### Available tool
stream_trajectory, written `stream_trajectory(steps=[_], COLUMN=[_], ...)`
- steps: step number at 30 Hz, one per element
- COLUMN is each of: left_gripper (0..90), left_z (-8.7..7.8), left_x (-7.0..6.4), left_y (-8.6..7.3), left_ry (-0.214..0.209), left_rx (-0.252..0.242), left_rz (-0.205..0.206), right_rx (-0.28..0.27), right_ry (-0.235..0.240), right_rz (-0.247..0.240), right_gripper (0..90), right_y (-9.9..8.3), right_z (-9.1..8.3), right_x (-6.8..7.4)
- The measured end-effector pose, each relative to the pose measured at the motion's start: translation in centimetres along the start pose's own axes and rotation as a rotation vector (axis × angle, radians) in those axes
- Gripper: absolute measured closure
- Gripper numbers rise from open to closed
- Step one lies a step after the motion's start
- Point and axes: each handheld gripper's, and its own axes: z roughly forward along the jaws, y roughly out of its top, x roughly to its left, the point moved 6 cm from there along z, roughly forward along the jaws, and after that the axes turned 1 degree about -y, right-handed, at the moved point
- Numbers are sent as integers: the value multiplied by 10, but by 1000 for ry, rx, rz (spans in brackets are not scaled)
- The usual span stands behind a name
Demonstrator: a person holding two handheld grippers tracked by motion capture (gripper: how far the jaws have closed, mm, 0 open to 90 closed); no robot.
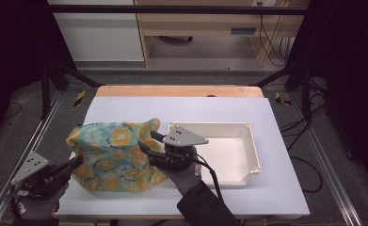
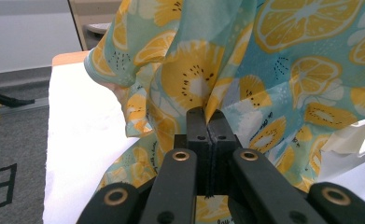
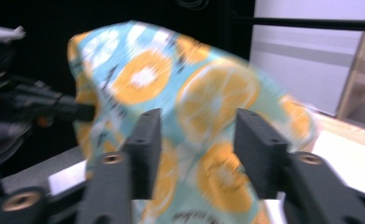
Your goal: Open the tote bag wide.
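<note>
Left tongs [image 2: 207, 122] are pinching a fold of the fruit-print cloth [image 1: 113, 155], lifting it off the desk [image 1: 181, 106] beside the white tray [image 1: 253, 150]. Right tongs [image 3: 196, 140] are hanging spread before it; I'd guess they're needing a grip next. Plenty of open room behind.

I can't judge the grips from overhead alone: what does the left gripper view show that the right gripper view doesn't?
Left gripper view: the left tool has its jaws shut on a pinched fold of the fruit-print cloth, and a corner of the white tray sits at the right edge.

Right gripper view: the right tool has its jaws apart, facing the cloth, with the left tool off to the side.

Both: the cloth raised above the white table cover.
</note>
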Motion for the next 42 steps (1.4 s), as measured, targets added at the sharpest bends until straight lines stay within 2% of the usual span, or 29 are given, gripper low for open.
stream_trajectory(steps=[4,9,10,11,12,13,18,22,28,33,37,38,39,40,42], left_gripper=[894,894,893,893,893,893,889,879,840,791,708,663,663,619,600], left_z=[0,0,0,0,0,0,0,0,-2,-12,-21,-23,-24,-25,-25], left_x=[0,1,1,1,1,1,1,2,2,1,-1,-2,-3,-3,-4], left_y=[0,0,0,0,0,0,0,1,2,11,20,23,25,28,33], left_ry=[0,-3,-3,-3,-3,-3,-2,-2,0,4,10,10,7,7,7], left_rx=[0,1,0,0,0,0,-2,-4,-12,-48,-83,-89,-95,-104,-108], left_rz=[0,-1,-2,-2,-2,-2,-4,-4,-8,-10,-8,-7,-8,-8,-6], right_rx=[12,36,57,57,78,78,92,88,60,46,41,41,41,45,46], right_ry=[-23,-26,-35,-35,-47,-47,-54,-60,-50,-40,-26,-17,-17,-14,-10], right_rz=[3,-4,-8,-8,-14,-14,-17,-20,-15,-22,-27,-30,-30,-32,-32], right_gripper=[410,409,454,454,557,557,809,899,900,900,900,900,900,900,900], right_y=[7,5,1,1,-3,-3,-9,-9,-4,-1,-1,-2,-2,-4,-4], right_z=[11,24,28,28,31,31,27,20,5,-4,-9,-10,-10,-11,-11], right_x=[-4,-3,-3,-3,-4,-4,-6,-7,-6,-3,1,3,3,5,6])
